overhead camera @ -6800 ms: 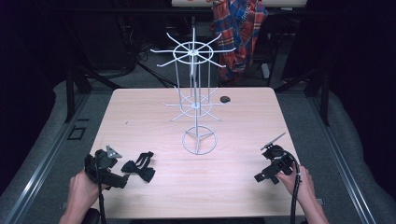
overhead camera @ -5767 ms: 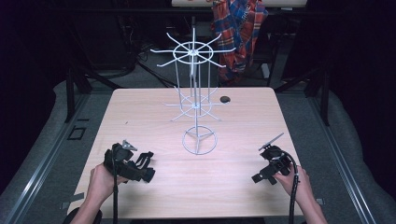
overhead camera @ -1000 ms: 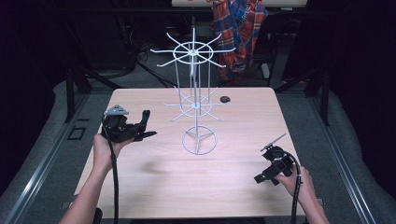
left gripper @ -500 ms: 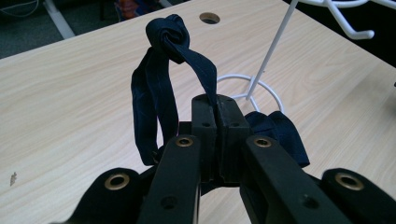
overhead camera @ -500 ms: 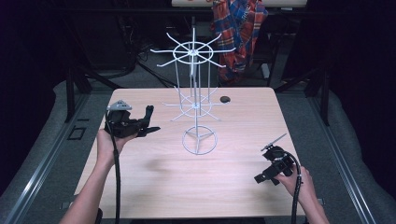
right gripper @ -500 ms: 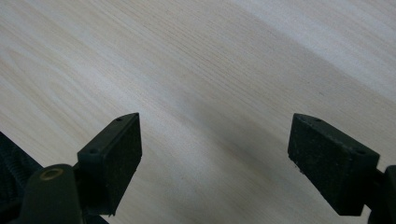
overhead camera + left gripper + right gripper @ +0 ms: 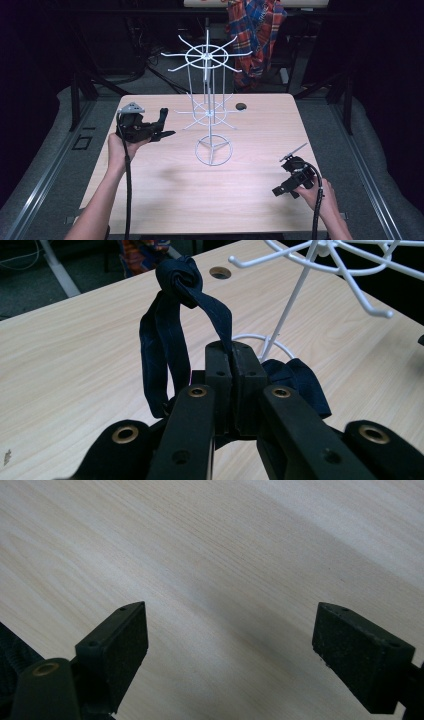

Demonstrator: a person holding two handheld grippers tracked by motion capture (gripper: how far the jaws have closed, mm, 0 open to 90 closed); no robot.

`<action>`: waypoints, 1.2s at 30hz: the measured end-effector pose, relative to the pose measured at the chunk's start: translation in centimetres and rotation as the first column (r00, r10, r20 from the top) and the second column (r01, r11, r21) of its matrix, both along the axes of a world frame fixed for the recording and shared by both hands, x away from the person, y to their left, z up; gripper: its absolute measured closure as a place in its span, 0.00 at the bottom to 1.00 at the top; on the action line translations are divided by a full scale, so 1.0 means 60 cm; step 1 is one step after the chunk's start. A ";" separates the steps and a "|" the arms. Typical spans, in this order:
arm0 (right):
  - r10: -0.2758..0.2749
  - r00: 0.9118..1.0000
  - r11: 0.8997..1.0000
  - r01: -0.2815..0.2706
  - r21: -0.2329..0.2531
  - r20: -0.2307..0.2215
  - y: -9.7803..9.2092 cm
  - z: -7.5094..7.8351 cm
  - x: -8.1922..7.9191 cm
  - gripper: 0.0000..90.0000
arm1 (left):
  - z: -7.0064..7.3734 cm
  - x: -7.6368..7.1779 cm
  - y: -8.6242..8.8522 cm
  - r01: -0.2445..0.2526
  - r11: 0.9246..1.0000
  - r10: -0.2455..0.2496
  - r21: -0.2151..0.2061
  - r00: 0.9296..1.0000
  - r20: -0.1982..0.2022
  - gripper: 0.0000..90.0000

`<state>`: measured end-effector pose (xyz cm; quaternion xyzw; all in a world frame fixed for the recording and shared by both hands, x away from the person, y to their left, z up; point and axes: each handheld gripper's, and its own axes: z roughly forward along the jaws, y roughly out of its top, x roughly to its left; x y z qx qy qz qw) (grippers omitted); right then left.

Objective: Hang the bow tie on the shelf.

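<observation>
The left tool [image 7: 231, 390] is clamped on a dark navy bow tie [image 7: 172, 325], held above the surface [image 7: 250, 200] left of the white wire rack [image 7: 212, 107]; its knot points up and its strap loops stand upright. The right tool [image 7: 245, 645] gapes wide, low over bare wood.

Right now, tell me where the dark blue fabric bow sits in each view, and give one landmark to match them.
High view: dark blue fabric bow left of centre, clamped in the left hand-held gripper, above the table.
Left gripper view: centre, its knotted loop rising from the shut jaws.
Right gripper view: bare tabletop between open jaws; the bow is outside this picture.
Shared landmark: white wire rack, upper right in the left gripper view.
</observation>
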<state>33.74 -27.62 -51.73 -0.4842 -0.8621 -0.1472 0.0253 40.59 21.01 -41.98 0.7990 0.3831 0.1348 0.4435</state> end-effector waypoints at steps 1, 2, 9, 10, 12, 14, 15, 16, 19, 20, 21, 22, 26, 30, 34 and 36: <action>0.000 1.000 1.000 0.000 0.003 0.001 0.000 0.000 0.000 0.16 | 0.000 0.000 0.000 0.000 1.000 0.000 0.000 1.000 0.000 0.97; 0.002 1.000 1.000 -0.002 0.004 0.001 0.000 0.000 0.000 0.15 | 0.002 0.002 -0.002 0.000 1.000 0.000 0.000 1.000 0.005 0.97; 0.004 1.000 1.000 -0.004 0.012 -0.002 0.000 0.001 0.000 0.11 | 0.005 0.006 -0.011 0.013 1.000 -0.013 0.000 1.000 0.015 0.97; 0.004 1.000 1.000 -0.004 0.014 -0.001 0.000 0.001 0.000 0.10 | 0.005 0.007 -0.012 0.013 1.000 -0.013 -0.004 1.000 0.017 0.97; 0.006 1.000 1.000 -0.006 0.013 -0.002 0.000 0.001 0.000 0.09 | 0.006 0.007 -0.014 0.015 1.000 -0.015 -0.004 1.000 0.017 0.97; 0.007 1.000 1.000 -0.007 0.020 -0.003 0.000 0.000 0.000 0.07 | 0.008 0.009 -0.016 0.022 1.000 -0.022 0.003 1.000 0.022 0.97; 0.007 1.000 1.000 -0.007 0.020 -0.003 0.000 0.000 0.000 0.07 | 0.008 0.009 -0.016 0.022 1.000 -0.022 0.003 1.000 0.022 0.97; 0.009 1.000 1.000 -0.009 0.024 -0.004 0.000 0.000 0.000 0.04 | 0.008 0.010 -0.019 0.024 1.000 -0.024 -0.001 0.999 0.026 0.97; 0.016 1.000 1.000 -0.016 0.019 -0.008 -0.001 0.000 0.000 0.02 | 0.007 0.011 -0.022 0.027 1.000 -0.027 0.002 0.999 0.026 0.97; 0.014 1.000 1.000 -0.014 0.027 -0.010 0.000 -0.001 0.000 0.02 | 0.007 0.012 -0.025 0.033 0.999 -0.033 0.003 0.999 0.025 0.97; 0.014 1.000 1.000 -0.013 0.027 -0.010 0.000 -0.001 0.000 0.02 | 0.007 0.013 -0.026 0.036 0.999 -0.036 0.005 0.999 0.025 0.97; 0.016 1.000 1.000 -0.016 0.022 -0.010 -0.001 -0.001 0.000 0.02 | 0.007 0.014 -0.028 0.036 0.999 -0.037 0.004 0.999 0.028 0.97; 0.003 1.000 0.999 -0.003 0.034 -0.011 -0.001 -0.003 0.000 0.02 | 0.008 0.017 -0.032 0.043 0.999 -0.043 0.000 0.999 0.032 0.97; 0.010 1.000 1.000 -0.009 0.030 -0.016 -0.001 -0.003 0.001 0.02 | 0.009 0.018 -0.036 0.049 0.999 -0.049 0.005 0.998 0.039 0.97; 0.006 1.000 0.999 -0.006 0.032 -0.015 -0.001 -0.003 0.000 0.02 | 0.010 0.018 -0.039 0.055 0.998 -0.055 0.006 0.998 0.042 0.97; 0.007 1.000 0.999 -0.007 0.032 -0.016 -0.001 -0.003 0.000 0.02 | 0.010 0.019 -0.039 0.056 0.998 -0.056 0.003 0.997 0.043 0.97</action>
